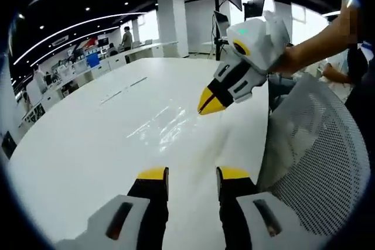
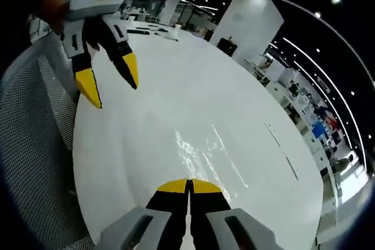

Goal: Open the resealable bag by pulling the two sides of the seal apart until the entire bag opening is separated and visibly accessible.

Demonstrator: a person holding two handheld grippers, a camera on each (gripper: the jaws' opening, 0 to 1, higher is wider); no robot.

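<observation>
- Left gripper [image 1: 190,174], nearest the lens in the left gripper view, hovers over the table [image 1: 88,144] with its yellow-tipped jaws spread apart and nothing between them; seen from the right gripper view it hangs at upper left [image 2: 111,83], jaws likewise parted.
- Right gripper [image 2: 188,187], in its own view, has its yellow tips pressed together; whether a thin film is caught between them cannot be told. From the left gripper view it enters at upper right [image 1: 211,100], tips together and pointing down at the tabletop, a person's hand [image 1: 293,57] behind it.
- Bag [image 1: 167,124]: a clear, glossy sheet (readable mostly by its glints) lies flat on the white table between the two grippers, just beyond the right gripper's tips [image 2: 202,153]. Its seal line is too faint to pick out.
- A mesh chair [image 1: 319,156] stands at the table's edge beside the grippers.
- Farther off, an open office with desks, a white pillar [image 2: 252,21] and strip ceiling lights; people stand in the distance.
- Progress, as a judgement: the bag looks flat and unopened, with neither side of the seal visibly gripped. Grasping both sides and pulling the opening apart along its whole length all remain.
</observation>
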